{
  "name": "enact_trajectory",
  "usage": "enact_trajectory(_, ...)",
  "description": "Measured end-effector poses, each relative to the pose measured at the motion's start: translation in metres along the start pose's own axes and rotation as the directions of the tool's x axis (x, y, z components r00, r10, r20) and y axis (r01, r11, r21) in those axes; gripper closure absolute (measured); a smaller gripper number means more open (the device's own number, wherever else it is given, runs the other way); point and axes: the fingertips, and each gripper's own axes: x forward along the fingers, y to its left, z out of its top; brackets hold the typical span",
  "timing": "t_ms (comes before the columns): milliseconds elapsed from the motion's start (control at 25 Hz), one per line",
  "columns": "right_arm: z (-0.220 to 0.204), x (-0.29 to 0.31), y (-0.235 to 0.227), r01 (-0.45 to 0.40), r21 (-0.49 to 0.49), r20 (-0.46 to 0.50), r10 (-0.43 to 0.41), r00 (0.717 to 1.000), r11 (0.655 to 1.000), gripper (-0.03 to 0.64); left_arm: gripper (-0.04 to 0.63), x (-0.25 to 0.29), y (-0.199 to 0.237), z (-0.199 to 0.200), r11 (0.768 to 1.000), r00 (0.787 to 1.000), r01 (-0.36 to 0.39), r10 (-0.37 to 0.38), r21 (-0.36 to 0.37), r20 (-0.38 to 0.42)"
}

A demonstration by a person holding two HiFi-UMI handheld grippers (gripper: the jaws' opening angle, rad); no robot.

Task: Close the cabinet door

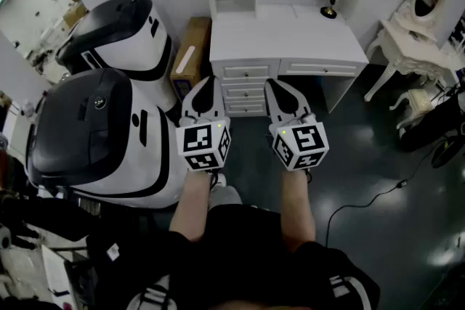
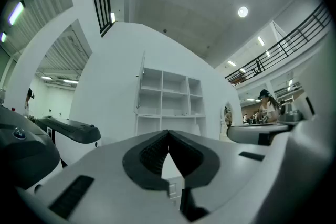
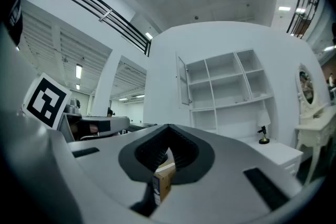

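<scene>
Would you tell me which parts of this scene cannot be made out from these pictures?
Cabinet door: right gripper view shows it nearly edge-on, so its handle is too small to tell.
Desk drawers: head view, partly hidden behind the shut left gripper and right gripper.
Cardboard box: right gripper view, mostly hidden by that gripper's own body.

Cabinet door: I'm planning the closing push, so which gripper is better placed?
Left, probably. The open door hangs at the shelf unit's left edge, roughly ahead of the left gripper; the right gripper sits further right. Both are shut.
</scene>
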Motion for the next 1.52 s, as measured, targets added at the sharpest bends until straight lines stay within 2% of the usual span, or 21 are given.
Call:
enact_trajectory(160, 0.003, 0.005, 0.0, 0.027, 0.015, 0.047, -0.028, 0.998, 1.0, 0.6, 0.583, 0.002, -0.003, -0.003, 1.0, 1.0, 0.026, -0.026, 0.005, -0.008)
enact_trajectory(320, -0.006, 0.014, 0.003, 0.039, -0.02, 0.003, -0.039, 0.999, 0.999, 0.6, 0.583, 0.003, 0.003, -0.01, 0.999, 0.999, 0.037, -0.036, 0.009, -0.027)
enact_trajectory(720, -0.021, 0.048, 0.006, 0.054, 0.008, 0.001, -0.054, 0.999, 0.998, 0.6, 0.583, 0.023, 0.039, -0.027, 0.999, 0.998, 0.041, -0.041, -0.014, -0.047)
enact_trajectory(880, -0.041, 0.081, 0.01, 0.059, 0.033, -0.089, -0.056, 0.994, 0.998, 0.598, 0.583, 0.038, 0.069, -0.025, 0.999, 0.999, 0.022, -0.024, -0.034, -0.043)
enact_trajectory(1040, -0.059, 0.11, 0.025, 0.054, 0.021, -0.105, -0.051, 0.993, 0.998, 0.599, 0.583, 0.042, 0.11, -0.023, 0.995, 0.998, -0.06, 0.062, -0.086, 0.029)
enact_trajectory(1240, -0.075, 0.147, 0.041, 0.046, 0.007, -0.141, -0.044, 0.989, 0.999, 0.6, 0.583, 0.057, 0.146, -0.047, 0.992, 0.996, -0.086, 0.084, -0.093, -0.02)
enact_trajectory(1360, -0.079, 0.167, 0.04, 0.09, -0.02, -0.156, -0.092, 0.983, 0.996, 0.6, 0.583, 0.072, 0.167, -0.053, 0.991, 0.995, -0.094, 0.092, -0.094, -0.03)
enact_trajectory(1520, -0.073, 0.195, 0.042, 0.128, -0.049, -0.124, -0.133, 0.983, 0.991, 0.598, 0.583, 0.096, 0.192, -0.049, 0.993, 0.997, -0.075, 0.074, -0.094, -0.017)
